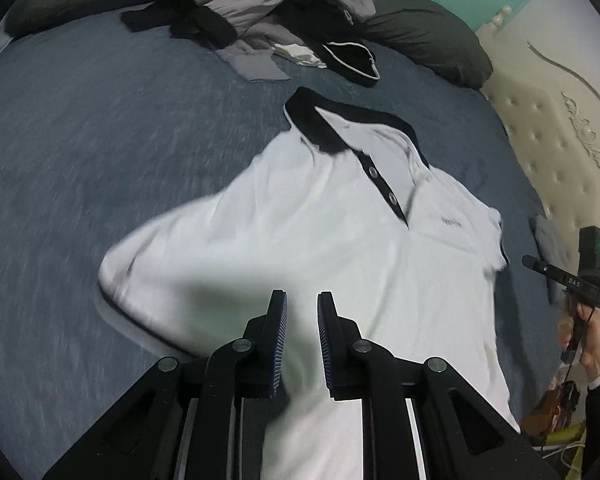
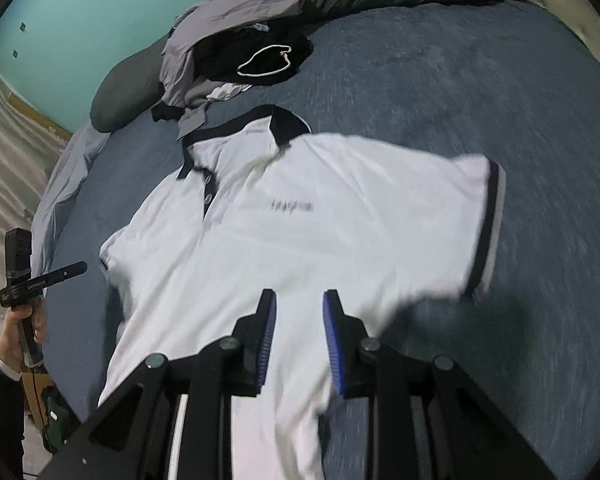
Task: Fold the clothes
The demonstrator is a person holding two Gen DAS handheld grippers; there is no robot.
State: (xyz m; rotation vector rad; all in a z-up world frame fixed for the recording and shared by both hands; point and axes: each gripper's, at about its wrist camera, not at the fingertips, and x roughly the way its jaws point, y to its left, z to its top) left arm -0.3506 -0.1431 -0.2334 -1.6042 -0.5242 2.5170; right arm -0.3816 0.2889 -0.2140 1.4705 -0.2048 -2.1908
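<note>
I am holding both grippers, left [image 1: 302,312] and right [image 2: 299,312], parted and empty, over the near part of the white shirt [image 1: 300,240] lying spread front-up on the bed [image 1: 80,152] (pile [image 1: 268,12] at far end). A fold would call for gripping a sleeve or side edge.

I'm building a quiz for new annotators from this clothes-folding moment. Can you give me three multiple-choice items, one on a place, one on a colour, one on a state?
1. Where is the pile of unfolded clothes?
A. beyond the shirt's collar, near the pillows
B. on the shirt's chest
C. on the floor

2. What colour is the collar of the white polo shirt?
A. red
B. black
C. yellow

3. How does the left gripper stand?
A. shut on a sleeve
B. shut on the collar
C. open, gripping nothing

Answers:
1. A: the heap lies past the collar, against the dark pillows.
2. B: the collar band is black.
3. C: a clear gap shows between its fingers, above the shirt.
</note>
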